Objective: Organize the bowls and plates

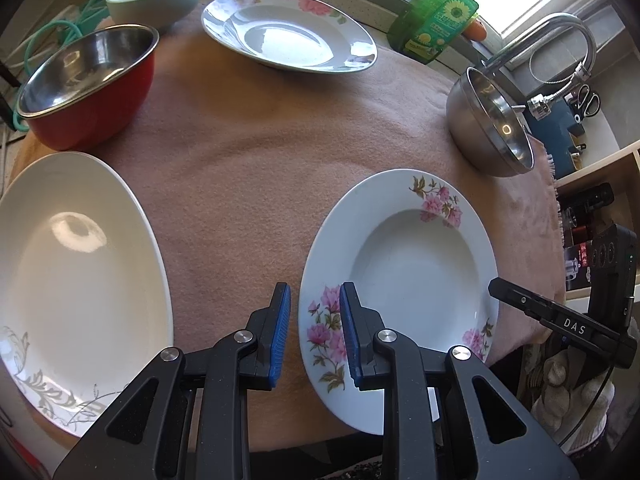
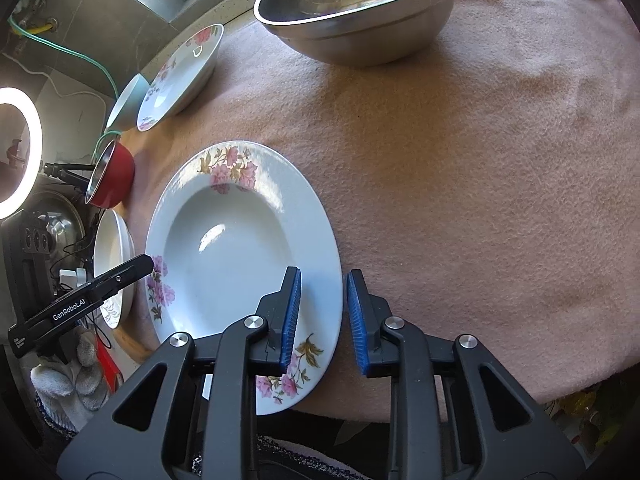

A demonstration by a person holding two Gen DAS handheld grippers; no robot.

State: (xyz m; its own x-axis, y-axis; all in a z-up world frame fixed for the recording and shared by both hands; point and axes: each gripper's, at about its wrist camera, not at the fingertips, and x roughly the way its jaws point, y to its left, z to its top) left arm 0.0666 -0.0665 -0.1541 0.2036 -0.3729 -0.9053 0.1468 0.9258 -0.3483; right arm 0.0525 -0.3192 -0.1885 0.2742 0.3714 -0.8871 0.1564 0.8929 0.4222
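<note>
Both tongs, left (image 1: 315,334) and right (image 2: 323,320), straddle opposite rims of the near floral plate (image 1: 404,264), parted, gripping nothing; uneven closing could tip it.

Glossy glazed floral plate (image 1: 404,264) and white plate (image 1: 76,280); polished steel bowl (image 2: 360,12); red bowl (image 1: 86,88) shiny metal inside; matt, fuzzy pink cloth (image 1: 248,160)

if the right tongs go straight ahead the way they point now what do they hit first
Probably the near floral plate: the right tongs straddle its right rim, jaws open. Beyond is bare pink cloth, then the steel bowl. Height above the rim is unclear.
</note>
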